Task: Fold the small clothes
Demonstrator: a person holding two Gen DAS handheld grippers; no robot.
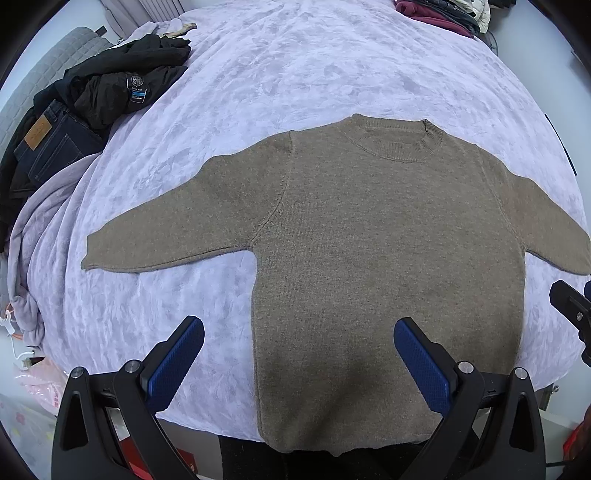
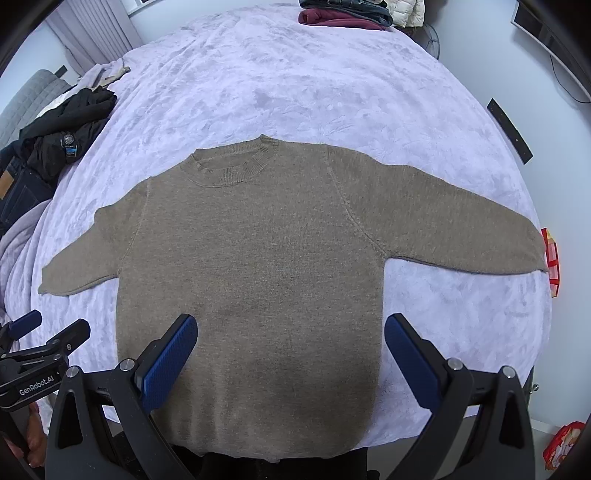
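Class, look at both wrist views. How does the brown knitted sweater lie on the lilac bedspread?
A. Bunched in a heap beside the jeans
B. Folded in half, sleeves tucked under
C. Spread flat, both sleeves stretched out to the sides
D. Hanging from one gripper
C: the brown knitted sweater lies flat on the lilac bedspread with both sleeves spread sideways, and neither open gripper holds it.

A home bedroom: lilac plush bedspread [image 1: 295,74], curtain [image 2: 92,33], heaps of clothes [image 1: 110,85].
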